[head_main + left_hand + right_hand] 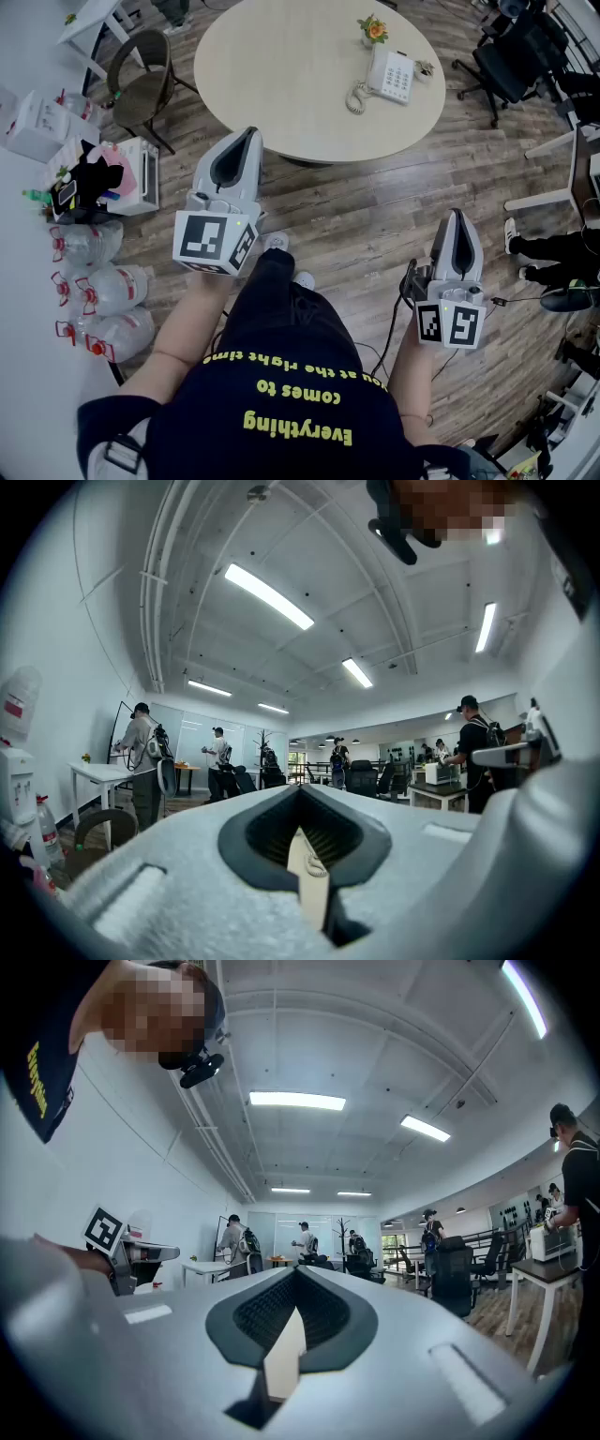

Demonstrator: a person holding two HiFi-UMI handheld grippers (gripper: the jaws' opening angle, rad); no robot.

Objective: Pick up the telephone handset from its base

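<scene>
On far side of round beige surface (281, 84) — white push-button telephone base (401, 77), white handset (377, 69) cradled along its left edge, pointing away. Well short of it: left tongs (246, 136) and right tongs (457, 216), both closed, empty — neither clearly nearer.

This is an open-plan office. In the head view, a round surface (281, 94) at top centre carries a desk telephone (394, 75), with a black swivel chair (514, 58) at upper right on a wood-plank floor (375, 216). The left gripper view shows strip lights (267, 594) overhead, and a white desk (98, 775) and standing people (141, 747) at left.
</scene>
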